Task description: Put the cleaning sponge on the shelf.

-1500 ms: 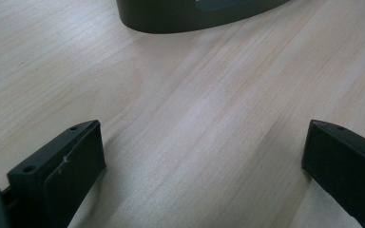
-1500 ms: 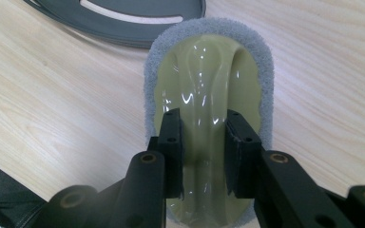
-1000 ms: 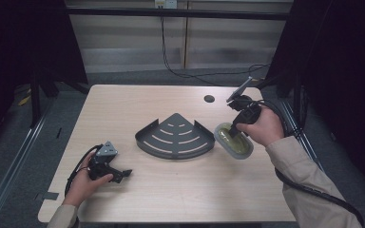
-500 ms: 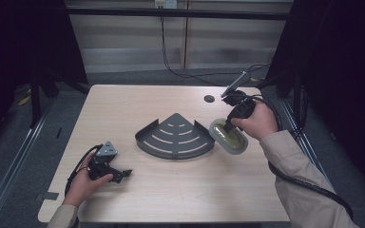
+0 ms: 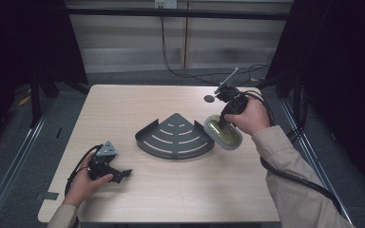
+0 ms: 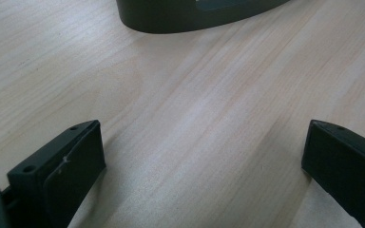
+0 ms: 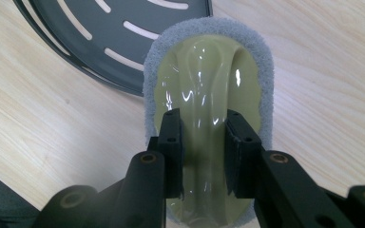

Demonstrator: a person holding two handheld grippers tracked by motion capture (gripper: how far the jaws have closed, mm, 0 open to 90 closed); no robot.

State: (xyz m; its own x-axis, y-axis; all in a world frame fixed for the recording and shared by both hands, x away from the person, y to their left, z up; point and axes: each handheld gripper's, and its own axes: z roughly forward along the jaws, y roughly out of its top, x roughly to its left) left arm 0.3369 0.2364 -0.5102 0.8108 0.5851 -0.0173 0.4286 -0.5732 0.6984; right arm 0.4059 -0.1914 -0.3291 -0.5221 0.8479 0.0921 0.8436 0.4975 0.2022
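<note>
A dark grey fan-shaped slotted tray (image 5: 176,137) lies in the middle of the table. An oval scrubbing pad (image 5: 224,133) with a glossy olive handle and grey felt rim (image 7: 209,76) hangs at the tray's right edge, its far end over the tray rim (image 7: 109,71). My right gripper (image 7: 203,154) is shut on the pad's raised handle ridge, a jaw on each side. My left gripper (image 5: 119,175) rests low over the table near the front left, jaws wide open (image 6: 204,156) with bare wood between them. The tray's wall (image 6: 185,14) lies ahead of it.
A round dark hole (image 5: 209,98) sits in the tabletop at the back right. Cables (image 5: 285,171) trail from the right gripper off the table's right side. Dark floor and metal rails surround the light wooden table (image 5: 123,109).
My right gripper has carried the pad leftward toward the tray, from the table's right part to the tray's right edge. The left gripper has stayed put.
</note>
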